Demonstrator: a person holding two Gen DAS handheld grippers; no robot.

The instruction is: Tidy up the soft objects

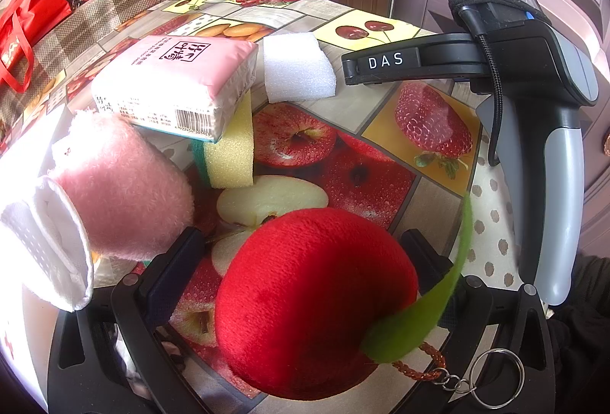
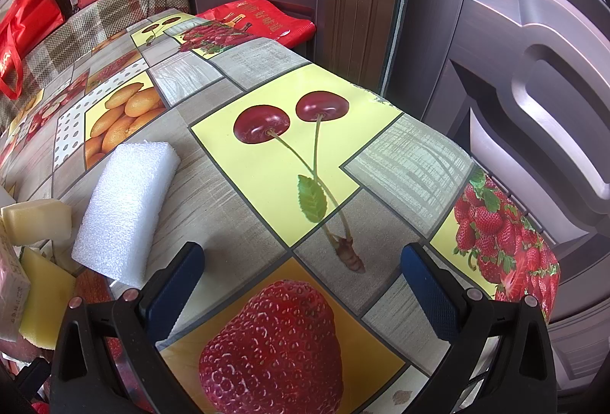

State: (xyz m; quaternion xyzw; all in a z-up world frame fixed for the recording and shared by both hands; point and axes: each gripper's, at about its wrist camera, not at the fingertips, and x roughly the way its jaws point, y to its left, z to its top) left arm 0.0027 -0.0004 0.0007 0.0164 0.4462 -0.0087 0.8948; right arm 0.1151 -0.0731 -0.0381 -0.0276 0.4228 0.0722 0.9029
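Note:
In the left wrist view a red plush apple (image 1: pixel 305 296) with a green leaf and keyring lies between the open fingers of my left gripper (image 1: pixel 305 254); the fingers do not press it. A pink fuzzy sock (image 1: pixel 122 185) lies at the left. A pink tissue pack (image 1: pixel 179 82) rests on a yellow sponge (image 1: pixel 232 154). A white foam block (image 1: pixel 295 67) lies behind them and also shows in the right wrist view (image 2: pixel 126 204). My right gripper (image 2: pixel 301 261) is open and empty over the tablecloth, the foam block just left of its left finger.
The table (image 2: pixel 267 162) has a fruit-print cloth, with its right edge near a brown door (image 2: pixel 533 71). Red bags (image 2: pixel 259 21) and a plaid-covered seat (image 2: pixel 76 32) stand behind. The right gripper's handle (image 1: pixel 533 109) stands at the right of the left wrist view.

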